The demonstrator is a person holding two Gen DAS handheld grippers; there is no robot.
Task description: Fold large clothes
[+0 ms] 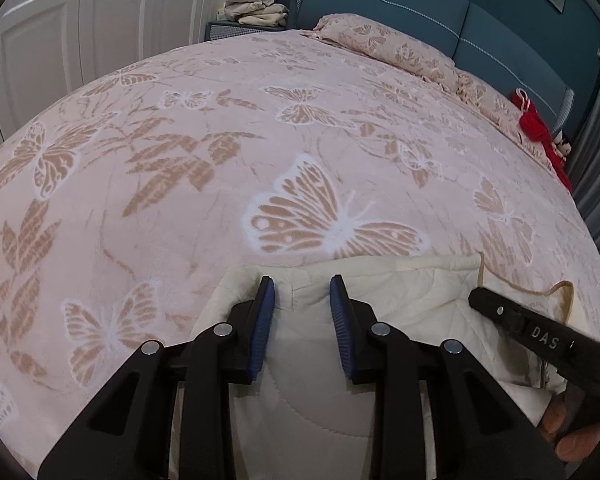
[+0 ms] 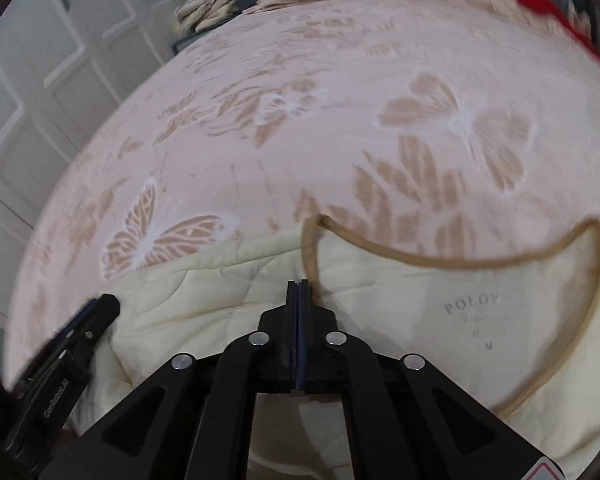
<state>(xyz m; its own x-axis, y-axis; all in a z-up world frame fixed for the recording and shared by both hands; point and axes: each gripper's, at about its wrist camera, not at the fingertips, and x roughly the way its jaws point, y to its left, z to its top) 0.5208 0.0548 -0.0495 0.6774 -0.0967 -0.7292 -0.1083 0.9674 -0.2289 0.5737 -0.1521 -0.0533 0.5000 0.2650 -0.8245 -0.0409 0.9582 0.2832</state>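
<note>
A cream quilted garment (image 1: pixel 404 280) with tan neck trim lies at the near edge of the bed. In the right wrist view its inside (image 2: pixel 440 300) shows a printed size label. My left gripper (image 1: pixel 302 292) stands over the garment's far edge, blue pads apart, with flat cloth showing in the gap. My right gripper (image 2: pixel 299 282) is shut, its tips down on the garment beside the tan trim (image 2: pixel 440 262). No cloth shows between its pads. Each gripper also shows in the other's view: the right gripper (image 1: pixel 476 298) and the left gripper (image 2: pixel 108 304).
A pink butterfly-patterned blanket (image 1: pixel 260 140) covers the bed. Matching pillows (image 1: pixel 400 48) lie along the teal headboard (image 1: pixel 420 4), with a red garment (image 1: pixel 536 124) at the far right. Folded beige clothes (image 1: pixel 256 6) sit on a bedside stand, white wardrobe doors (image 1: pixel 80 32) to the left.
</note>
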